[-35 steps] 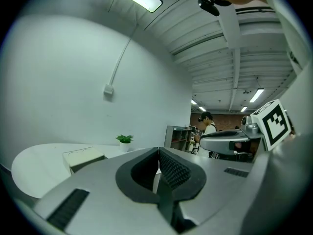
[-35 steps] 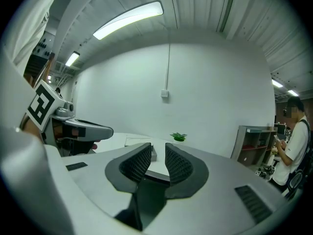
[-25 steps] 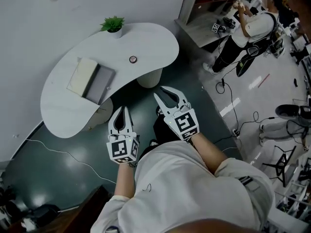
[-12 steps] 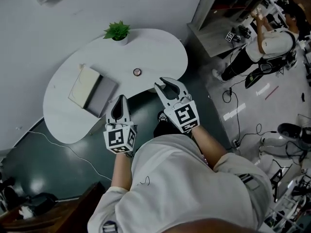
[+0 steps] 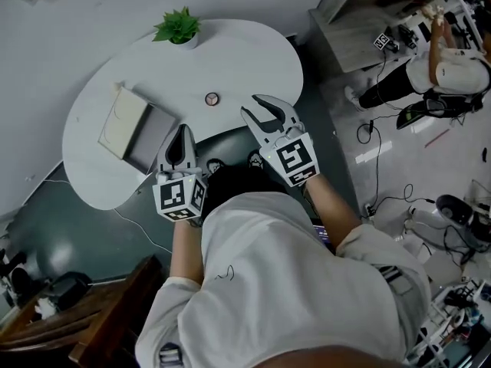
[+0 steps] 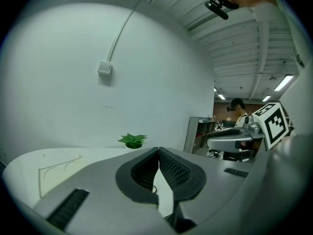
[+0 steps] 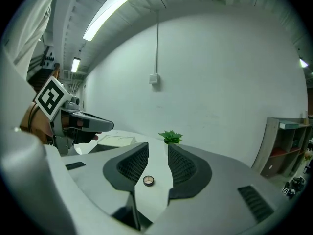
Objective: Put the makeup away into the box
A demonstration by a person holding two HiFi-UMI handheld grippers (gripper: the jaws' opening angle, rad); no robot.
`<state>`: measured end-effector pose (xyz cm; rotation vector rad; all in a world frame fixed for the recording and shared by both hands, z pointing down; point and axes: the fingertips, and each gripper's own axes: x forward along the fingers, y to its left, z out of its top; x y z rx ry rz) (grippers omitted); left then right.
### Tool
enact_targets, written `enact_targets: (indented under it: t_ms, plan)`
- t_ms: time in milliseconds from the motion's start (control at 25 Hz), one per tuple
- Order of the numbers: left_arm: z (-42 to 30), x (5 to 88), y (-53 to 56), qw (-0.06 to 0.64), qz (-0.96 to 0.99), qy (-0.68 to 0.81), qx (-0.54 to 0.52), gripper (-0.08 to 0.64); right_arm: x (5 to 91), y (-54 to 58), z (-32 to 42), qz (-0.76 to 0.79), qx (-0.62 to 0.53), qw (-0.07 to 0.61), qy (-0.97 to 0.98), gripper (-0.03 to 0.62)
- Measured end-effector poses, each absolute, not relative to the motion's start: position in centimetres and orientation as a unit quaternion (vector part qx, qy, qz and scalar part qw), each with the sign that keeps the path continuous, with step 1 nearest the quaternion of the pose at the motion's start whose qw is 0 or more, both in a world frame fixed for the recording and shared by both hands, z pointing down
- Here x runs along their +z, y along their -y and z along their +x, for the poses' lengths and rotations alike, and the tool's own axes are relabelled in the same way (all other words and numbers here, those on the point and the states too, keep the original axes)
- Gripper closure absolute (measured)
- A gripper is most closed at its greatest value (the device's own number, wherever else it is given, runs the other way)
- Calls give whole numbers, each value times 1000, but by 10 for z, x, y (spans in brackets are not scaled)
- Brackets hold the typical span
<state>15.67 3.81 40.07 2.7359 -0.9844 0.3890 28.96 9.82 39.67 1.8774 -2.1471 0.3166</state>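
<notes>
A small round makeup compact (image 5: 212, 98) lies on the white curved table (image 5: 253, 60); through the right gripper view it shows as the compact (image 7: 148, 180), far beyond the jaws. The open box (image 5: 130, 129), cream lid beside grey base, sits on the table's left part. My left gripper (image 5: 181, 135) hangs over the table's near edge by the box, jaws shut and empty (image 6: 158, 153). My right gripper (image 5: 252, 104) is at the near edge, right of the compact. It is open (image 7: 158, 148); its jaws have just been opening with nothing between them.
A potted green plant (image 5: 178, 27) stands at the table's far edge by the wall. A person (image 5: 453, 60) works at shelving (image 5: 368, 21) at the back right. Cables lie on the floor to the right. Dark wooden furniture (image 5: 92, 320) is at the bottom left.
Both grippers have moved forward from over the dark floor to the table's near edge. The right gripper's jaws stand wider apart than before.
</notes>
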Motion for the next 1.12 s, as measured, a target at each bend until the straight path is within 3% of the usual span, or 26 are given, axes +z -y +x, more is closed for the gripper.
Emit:
enact_targets:
  t_ms: [600,880,1120]
  plan:
    - [135,475,44,131,911,336,201,540,486,-8,242,522,155,271,794,442]
    - [136,509,67,172,911,304,218,540,529,6,234,423,175,391,798,436]
    - [141,525,71,197,901,309,233,540,549,27,243,384,131,453,794,426]
